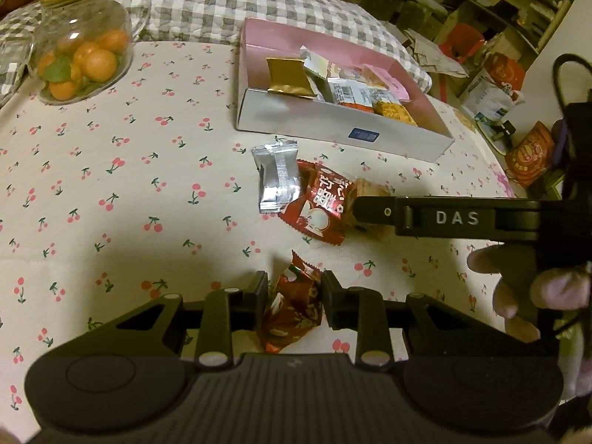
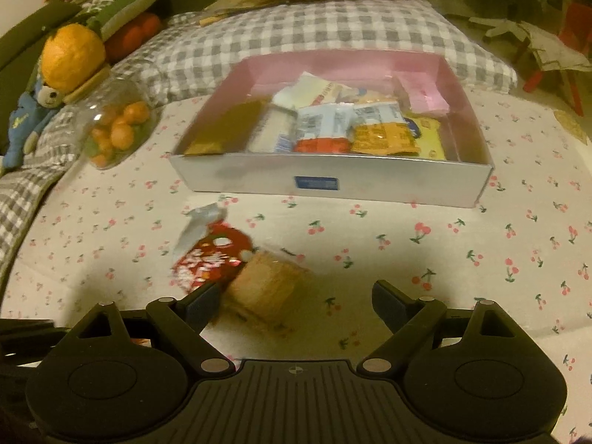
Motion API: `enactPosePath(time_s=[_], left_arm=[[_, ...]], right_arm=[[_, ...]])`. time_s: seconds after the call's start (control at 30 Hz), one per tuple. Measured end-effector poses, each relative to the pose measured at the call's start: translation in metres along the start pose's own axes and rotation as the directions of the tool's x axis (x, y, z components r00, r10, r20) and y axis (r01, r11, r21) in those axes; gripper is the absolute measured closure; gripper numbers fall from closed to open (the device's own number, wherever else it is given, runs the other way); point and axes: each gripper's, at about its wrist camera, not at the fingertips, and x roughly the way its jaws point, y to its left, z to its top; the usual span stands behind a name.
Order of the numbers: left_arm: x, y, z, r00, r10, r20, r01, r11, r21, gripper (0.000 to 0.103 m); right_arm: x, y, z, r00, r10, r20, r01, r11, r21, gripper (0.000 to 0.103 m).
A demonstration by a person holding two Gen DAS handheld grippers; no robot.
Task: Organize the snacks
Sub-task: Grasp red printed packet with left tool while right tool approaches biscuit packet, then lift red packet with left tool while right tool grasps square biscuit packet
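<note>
My left gripper [image 1: 294, 298] is shut on a red snack packet [image 1: 292, 307] just above the cherry-print tablecloth. Ahead lie a silver packet [image 1: 277, 179], a second red packet [image 1: 318, 207] and a tan wafer snack [image 1: 373, 192]. The right gripper [image 1: 370, 211] reaches in from the right beside them. In the right wrist view my right gripper [image 2: 296, 303] is open, with the tan wafer snack [image 2: 266, 292] between its fingers near the left one, next to the red packet [image 2: 211, 255]. The white box with pink inside [image 2: 333, 185] holds several snacks.
A glass jar of small oranges [image 1: 81, 44] stands at the far left. A grey checked cushion [image 1: 229, 0] lies behind the box [image 1: 344, 129]. A blue stuffed toy [image 2: 26, 118] sits at the left edge. Bags and clutter lie off the table at right.
</note>
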Motion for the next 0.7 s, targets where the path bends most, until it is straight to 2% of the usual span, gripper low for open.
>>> enactPosePath(time_s=[0.17, 0.33, 0.4, 0.47, 0.57, 0.7], left_arm=[[0.002, 0.002, -0.001, 1.000, -0.009, -0.026, 0.009, 1.000, 0.000, 0.071], [0.001, 0.006, -0.001, 0.999, -0.019, -0.049, 0.020, 1.000, 0.008, 0.071], [0.001, 0.009, -0.001, 0.997, -0.030, -0.066, 0.031, 1.000, 0.006, 0.067], [0.000, 0.011, -0.002, 0.996, -0.038, -0.075, 0.039, 0.999, 0.006, 0.066], [-0.001, 0.012, -0.001, 0.995, -0.052, -0.090, 0.053, 0.998, 0.019, 0.058], [-0.003, 0.010, -0.001, 0.994, -0.063, -0.093, 0.067, 0.997, 0.045, 0.056]], right_arm=[[-0.001, -0.019, 0.001, 1.000, -0.006, -0.001, 0.006, 0.999, 0.044, 0.012], [-0.006, -0.034, 0.003, 0.996, -0.082, -0.027, 0.084, 0.995, 0.049, 0.012], [-0.009, -0.038, 0.004, 0.994, -0.107, -0.033, 0.109, 0.992, 0.057, 0.012], [-0.013, -0.044, 0.006, 0.997, -0.074, -0.028, 0.076, 0.992, 0.098, 0.012], [-0.016, -0.048, 0.007, 1.000, -0.010, -0.024, 0.013, 0.987, 0.162, 0.012], [-0.013, -0.041, 0.009, 0.999, 0.042, -0.027, -0.036, 0.984, 0.175, 0.012]])
